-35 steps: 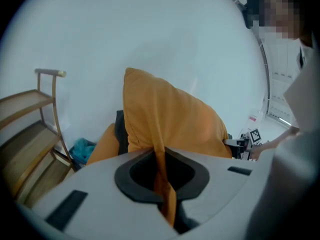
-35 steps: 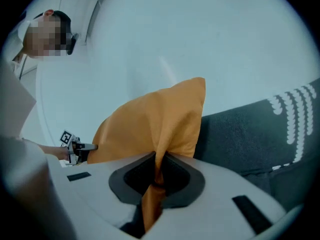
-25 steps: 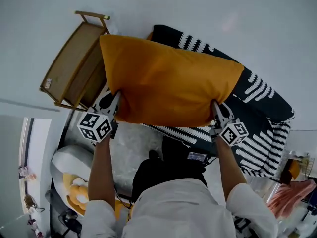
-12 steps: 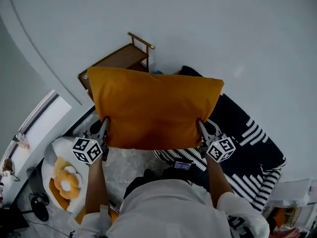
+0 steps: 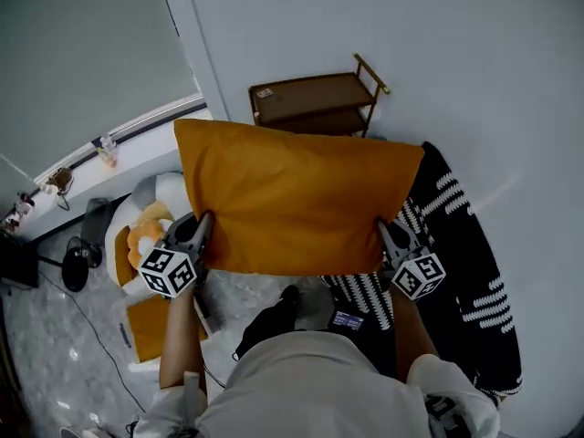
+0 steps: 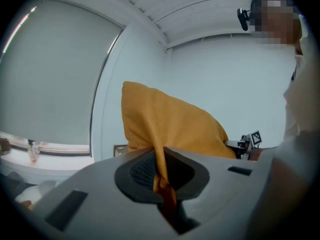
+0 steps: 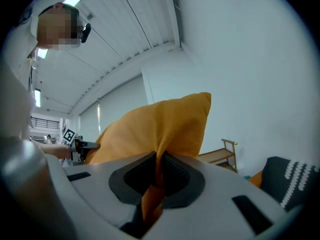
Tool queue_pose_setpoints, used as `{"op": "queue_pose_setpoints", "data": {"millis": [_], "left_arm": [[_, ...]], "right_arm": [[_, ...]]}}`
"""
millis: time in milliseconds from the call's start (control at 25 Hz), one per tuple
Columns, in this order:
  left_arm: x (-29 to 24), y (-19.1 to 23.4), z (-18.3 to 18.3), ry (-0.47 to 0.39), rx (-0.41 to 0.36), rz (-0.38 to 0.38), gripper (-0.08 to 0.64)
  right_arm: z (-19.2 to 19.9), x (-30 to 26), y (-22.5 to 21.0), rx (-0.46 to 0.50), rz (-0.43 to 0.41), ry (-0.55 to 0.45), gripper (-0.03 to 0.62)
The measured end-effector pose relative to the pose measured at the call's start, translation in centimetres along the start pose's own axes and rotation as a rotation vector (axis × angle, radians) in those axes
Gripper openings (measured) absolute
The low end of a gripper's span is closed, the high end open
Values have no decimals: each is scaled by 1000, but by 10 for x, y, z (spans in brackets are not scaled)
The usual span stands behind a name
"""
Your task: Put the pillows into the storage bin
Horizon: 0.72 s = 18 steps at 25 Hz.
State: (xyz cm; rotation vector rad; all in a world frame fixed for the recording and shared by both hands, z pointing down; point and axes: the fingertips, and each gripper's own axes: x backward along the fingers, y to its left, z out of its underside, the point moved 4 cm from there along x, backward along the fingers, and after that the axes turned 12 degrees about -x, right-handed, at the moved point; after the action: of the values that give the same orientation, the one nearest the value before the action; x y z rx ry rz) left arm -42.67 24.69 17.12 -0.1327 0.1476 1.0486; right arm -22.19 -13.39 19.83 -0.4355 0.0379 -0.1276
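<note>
**Head view.** The left tool (image 5: 203,224) and the right tool (image 5: 383,232) carry the orange pillow (image 5: 297,199) in the air. It is stretched flat between them, with one tool at each lower corner. Each tool has its jaws pressed together on the pillow's edge, and its marker cube sits just behind the grip. A wooden shelf (image 5: 315,103) stands against the wall, past the pillow and ahead of the right tool. A black-and-white striped cover (image 5: 461,245) lies below the right tool and to its outer side. A white bin (image 5: 162,190) sits on the floor below the left tool and to its outer side. It holds an orange-and-white soft item (image 5: 144,237). The pillow hangs above floor level, apart from the bin.

**Left gripper view.** The jaws are closed, and a fold of orange fabric is pinched between the ribbed pads. The pillow body rises directly ahead of the left tool and extends away to its right. The right tool and its marker cube show at the pillow's far end. A large window blind (image 6: 50,84) fills the wall to the left of the tool.

**Right gripper view.** The jaws are closed here too, with a fold of the pillow's fabric pinched between the pads. The pillow rises ahead of the right tool and runs off to its left, where the left tool grips the far end. The wooden shelf stands to the right of the tool, and the striped cover lies further right and lower.
</note>
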Motion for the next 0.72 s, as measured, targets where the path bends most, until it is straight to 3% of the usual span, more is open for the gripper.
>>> {"op": "queue_pose_setpoints", "data": {"millis": [320, 720], "left_arm": [[178, -37, 57, 84, 17, -229, 25], [337, -56, 94, 80, 90, -426, 25]], "right_arm": [[93, 2, 74, -82, -227, 87, 51], [148, -10, 178, -106, -421, 188, 51]]}}
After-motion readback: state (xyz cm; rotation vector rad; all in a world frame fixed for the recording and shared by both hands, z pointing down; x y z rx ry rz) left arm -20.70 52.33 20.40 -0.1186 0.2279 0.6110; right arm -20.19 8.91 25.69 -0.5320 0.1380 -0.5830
